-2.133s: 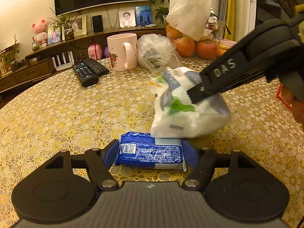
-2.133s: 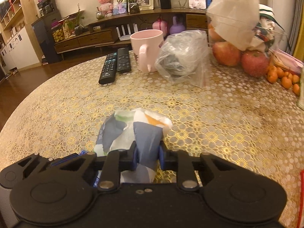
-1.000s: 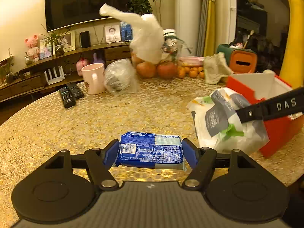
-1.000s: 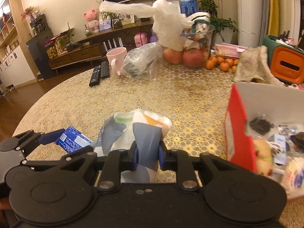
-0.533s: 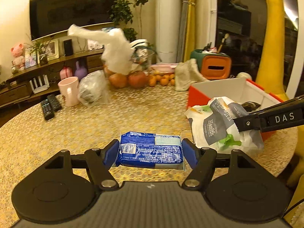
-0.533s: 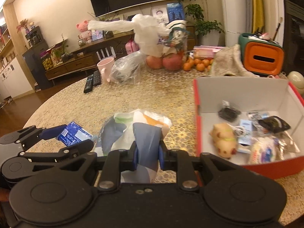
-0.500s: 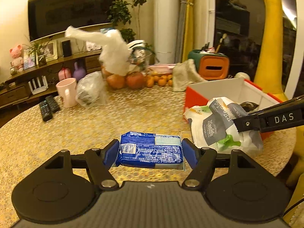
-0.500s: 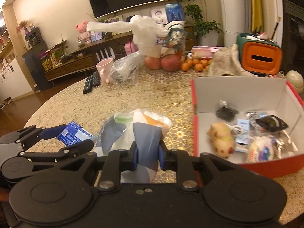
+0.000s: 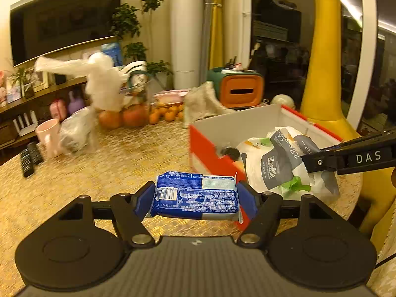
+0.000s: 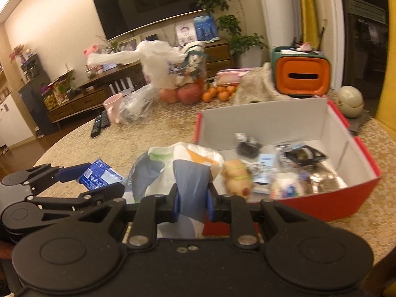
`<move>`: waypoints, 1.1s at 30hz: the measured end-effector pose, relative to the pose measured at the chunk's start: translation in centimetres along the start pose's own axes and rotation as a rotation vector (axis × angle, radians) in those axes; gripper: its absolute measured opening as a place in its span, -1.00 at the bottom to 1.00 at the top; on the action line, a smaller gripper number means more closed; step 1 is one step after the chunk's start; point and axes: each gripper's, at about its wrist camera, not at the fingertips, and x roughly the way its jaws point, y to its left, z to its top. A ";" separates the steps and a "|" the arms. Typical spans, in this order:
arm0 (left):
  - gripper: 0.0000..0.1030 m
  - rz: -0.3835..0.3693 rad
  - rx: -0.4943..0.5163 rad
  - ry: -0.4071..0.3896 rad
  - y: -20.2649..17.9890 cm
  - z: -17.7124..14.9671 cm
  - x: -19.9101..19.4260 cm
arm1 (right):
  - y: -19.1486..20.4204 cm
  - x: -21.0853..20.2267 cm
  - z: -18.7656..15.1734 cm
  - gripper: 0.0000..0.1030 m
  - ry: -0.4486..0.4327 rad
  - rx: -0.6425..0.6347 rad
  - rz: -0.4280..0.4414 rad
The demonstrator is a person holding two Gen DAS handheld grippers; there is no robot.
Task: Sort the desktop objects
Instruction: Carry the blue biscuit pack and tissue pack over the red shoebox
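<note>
My left gripper (image 9: 195,199) is shut on a blue tissue pack (image 9: 195,194), held above the table just left of the red box (image 9: 205,148). It also shows in the right wrist view (image 10: 99,173). My right gripper (image 10: 191,200) is shut on a white and grey paper pack (image 10: 183,170), held over the box's left front edge (image 10: 297,208). The pack also shows in the left wrist view (image 9: 279,163), over the box. The box holds several small items, such as a small pig toy (image 10: 236,175).
On the gold-patterned table (image 9: 111,163) stand a pink mug (image 9: 48,137), two remotes (image 9: 29,160), a clear bag (image 9: 76,131), fruit with a white bag (image 9: 118,116), a cloth (image 9: 203,104) and an orange tissue holder (image 9: 240,89). A yellow giraffe figure (image 9: 326,61) stands right of the box.
Both grippers have moved right toward the red box with their packs. The paper pack now hangs over the box's near left part; the box looks closer in both views.
</note>
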 end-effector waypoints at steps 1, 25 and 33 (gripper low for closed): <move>0.38 -0.007 0.008 -0.002 -0.5 0.3 0.2 | -0.5 -0.3 0.0 -0.61 -0.003 0.005 -0.008; 0.39 -0.092 0.208 0.016 -8.4 5.4 8.7 | -12.2 -1.3 3.8 -0.60 -0.066 0.094 -0.185; 0.41 -0.093 0.224 0.067 -8.3 6.9 13.2 | -14.1 1.7 5.3 -0.58 -0.031 0.086 -0.201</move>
